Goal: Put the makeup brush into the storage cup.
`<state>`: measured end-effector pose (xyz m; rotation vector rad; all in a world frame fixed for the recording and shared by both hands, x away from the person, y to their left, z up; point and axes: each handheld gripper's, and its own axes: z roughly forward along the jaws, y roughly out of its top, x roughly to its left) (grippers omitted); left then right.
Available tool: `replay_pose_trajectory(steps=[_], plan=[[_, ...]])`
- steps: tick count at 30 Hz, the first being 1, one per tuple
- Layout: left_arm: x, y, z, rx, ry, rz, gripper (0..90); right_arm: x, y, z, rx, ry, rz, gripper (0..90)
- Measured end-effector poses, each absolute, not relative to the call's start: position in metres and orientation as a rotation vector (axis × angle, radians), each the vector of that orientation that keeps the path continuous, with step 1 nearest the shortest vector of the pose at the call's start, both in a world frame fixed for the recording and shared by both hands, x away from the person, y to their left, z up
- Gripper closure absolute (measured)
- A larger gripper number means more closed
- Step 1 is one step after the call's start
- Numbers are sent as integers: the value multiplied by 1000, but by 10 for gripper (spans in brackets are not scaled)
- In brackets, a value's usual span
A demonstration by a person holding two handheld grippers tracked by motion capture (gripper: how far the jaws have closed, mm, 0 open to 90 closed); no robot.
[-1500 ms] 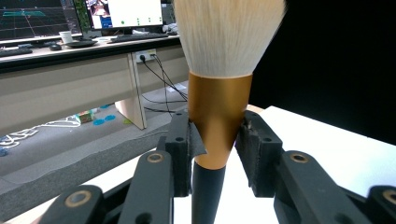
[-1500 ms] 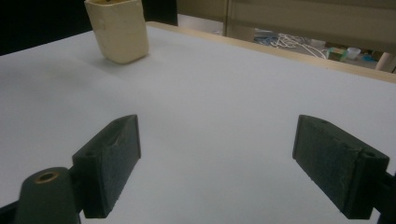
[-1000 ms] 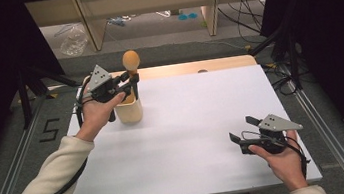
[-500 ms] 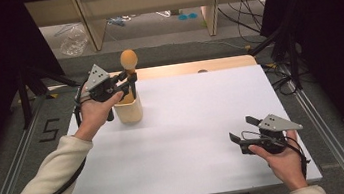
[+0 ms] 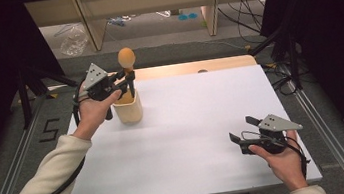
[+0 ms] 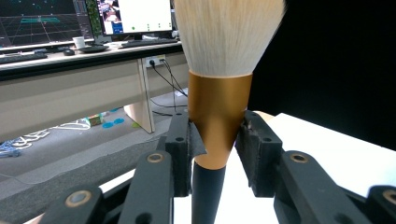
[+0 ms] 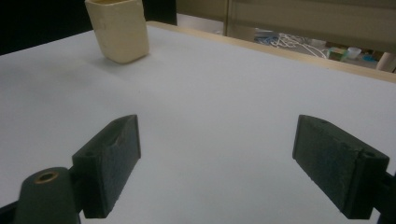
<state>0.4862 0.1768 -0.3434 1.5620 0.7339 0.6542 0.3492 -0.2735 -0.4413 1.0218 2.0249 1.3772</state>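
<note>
On the white counter [image 5: 189, 125], the left hand-held gripper [image 5: 125, 80] at 10 o'clock clamps a brush [image 6: 219, 93] upright over the cream cup [image 5: 128, 108]; the right hand-held gripper [image 5: 243, 135], at 5 o'clock, gapes empty.

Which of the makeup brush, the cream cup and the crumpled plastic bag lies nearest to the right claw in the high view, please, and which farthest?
1. Cream square plastic cup, far left of table.
2. Bronze-ferruled, black-handled makeup brush, standing in that cup, held by the left claw.
3. Crumpled clear plastic bag, on the floor beyond.
</note>
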Motion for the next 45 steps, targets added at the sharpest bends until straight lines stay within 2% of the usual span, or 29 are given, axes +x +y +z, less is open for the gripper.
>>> replay_pose_trajectory(steps=[45], plan=[[498, 187, -344, 1525, 765, 711, 671, 349, -274, -441, 1020, 2025, 1374, 162]])
